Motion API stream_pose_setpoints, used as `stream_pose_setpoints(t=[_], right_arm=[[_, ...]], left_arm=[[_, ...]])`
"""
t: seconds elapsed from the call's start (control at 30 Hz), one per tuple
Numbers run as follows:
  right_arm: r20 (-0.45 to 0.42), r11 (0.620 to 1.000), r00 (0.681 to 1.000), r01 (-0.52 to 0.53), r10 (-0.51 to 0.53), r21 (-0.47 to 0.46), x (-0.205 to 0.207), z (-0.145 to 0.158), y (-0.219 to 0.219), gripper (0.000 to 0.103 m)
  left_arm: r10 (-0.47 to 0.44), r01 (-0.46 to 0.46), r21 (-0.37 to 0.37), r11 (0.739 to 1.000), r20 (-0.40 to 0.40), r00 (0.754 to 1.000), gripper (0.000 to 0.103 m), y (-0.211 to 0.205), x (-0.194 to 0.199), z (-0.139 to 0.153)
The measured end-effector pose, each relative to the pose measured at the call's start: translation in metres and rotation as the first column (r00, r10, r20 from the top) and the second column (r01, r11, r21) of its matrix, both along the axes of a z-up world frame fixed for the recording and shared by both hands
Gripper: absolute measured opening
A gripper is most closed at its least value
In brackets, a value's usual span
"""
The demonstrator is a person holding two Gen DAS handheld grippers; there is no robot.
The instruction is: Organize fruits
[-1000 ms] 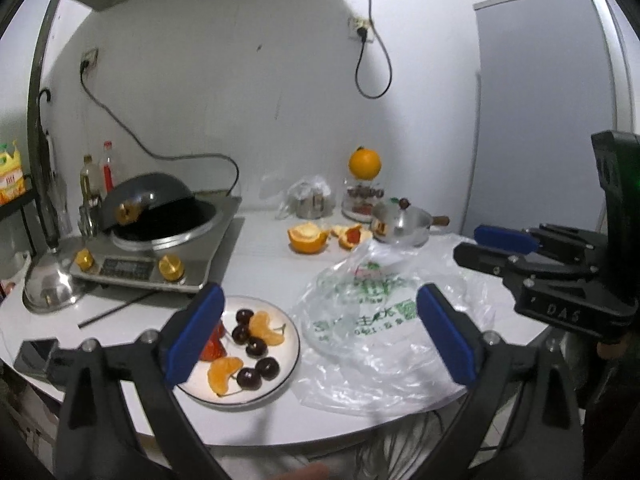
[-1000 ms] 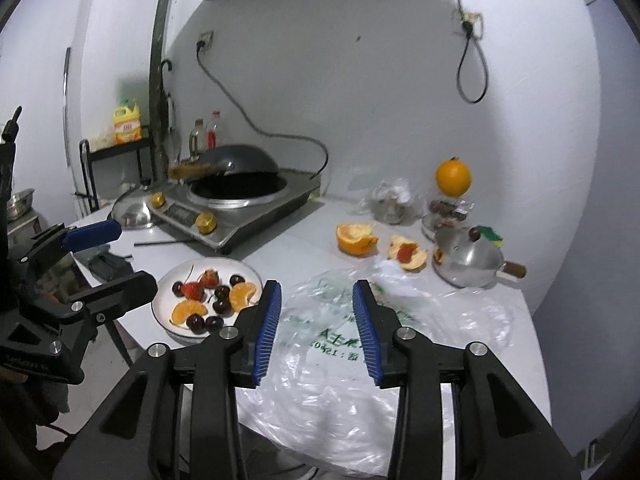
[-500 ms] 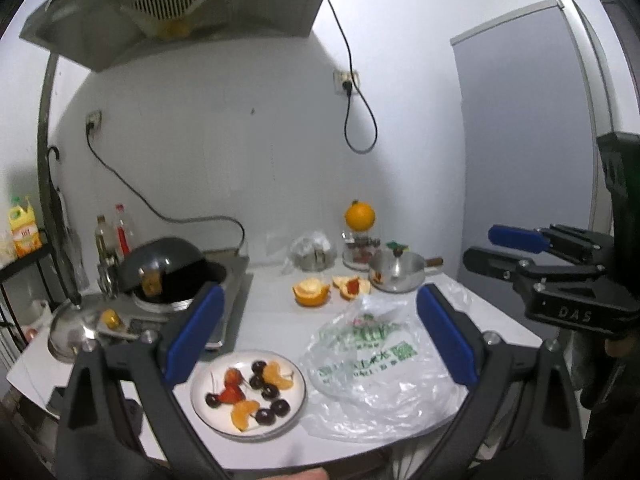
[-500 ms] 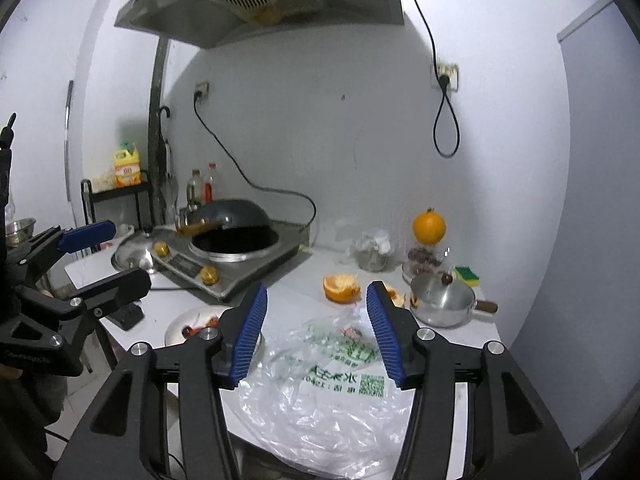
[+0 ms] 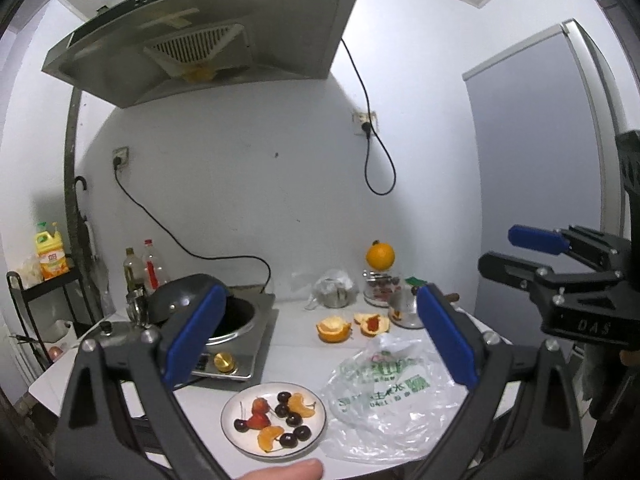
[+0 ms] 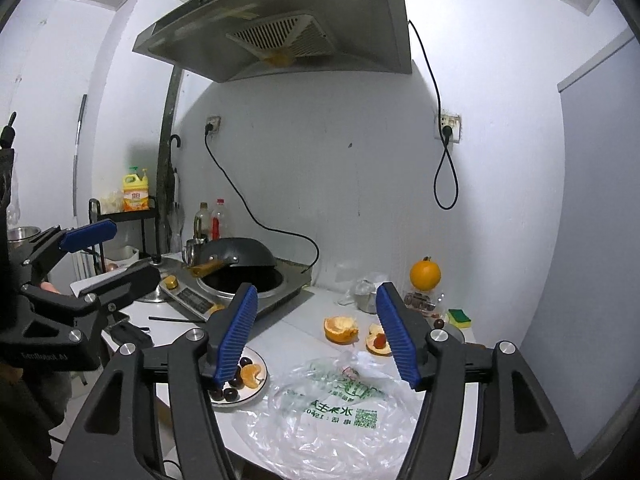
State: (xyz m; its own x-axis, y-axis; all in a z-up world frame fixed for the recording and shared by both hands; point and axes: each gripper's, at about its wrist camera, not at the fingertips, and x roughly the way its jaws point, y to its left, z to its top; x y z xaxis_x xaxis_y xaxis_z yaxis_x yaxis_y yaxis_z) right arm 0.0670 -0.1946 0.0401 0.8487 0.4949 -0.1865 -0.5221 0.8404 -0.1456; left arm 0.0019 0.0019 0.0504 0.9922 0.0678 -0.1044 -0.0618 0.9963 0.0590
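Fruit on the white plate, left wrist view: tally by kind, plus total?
On the plate:
Cherries: 6
Orange segments: 2
Strawberries: 2
Total: 10

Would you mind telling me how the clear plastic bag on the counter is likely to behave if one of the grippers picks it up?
The plastic bag looks thin and crumpled, so it would probably be floppy, sagging and folding rather than holding shape. It lies flat and seems empty, so it is likely very light. Its glossy film may slip between the pads unless a bunched fold is pinched.
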Motion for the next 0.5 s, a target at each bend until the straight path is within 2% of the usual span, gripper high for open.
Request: stream_pose_setpoints(t=[0.5], right_arm=[[0.002,1.0,1.0,0.004,-0.004,0.006,-0.0022,0.0041,-0.0033,0.065]], left_arm=[[0.019,-0.019,-0.027,0.999,0.009,1.0,0.098,0.0085,-0.0038,0.0025]])
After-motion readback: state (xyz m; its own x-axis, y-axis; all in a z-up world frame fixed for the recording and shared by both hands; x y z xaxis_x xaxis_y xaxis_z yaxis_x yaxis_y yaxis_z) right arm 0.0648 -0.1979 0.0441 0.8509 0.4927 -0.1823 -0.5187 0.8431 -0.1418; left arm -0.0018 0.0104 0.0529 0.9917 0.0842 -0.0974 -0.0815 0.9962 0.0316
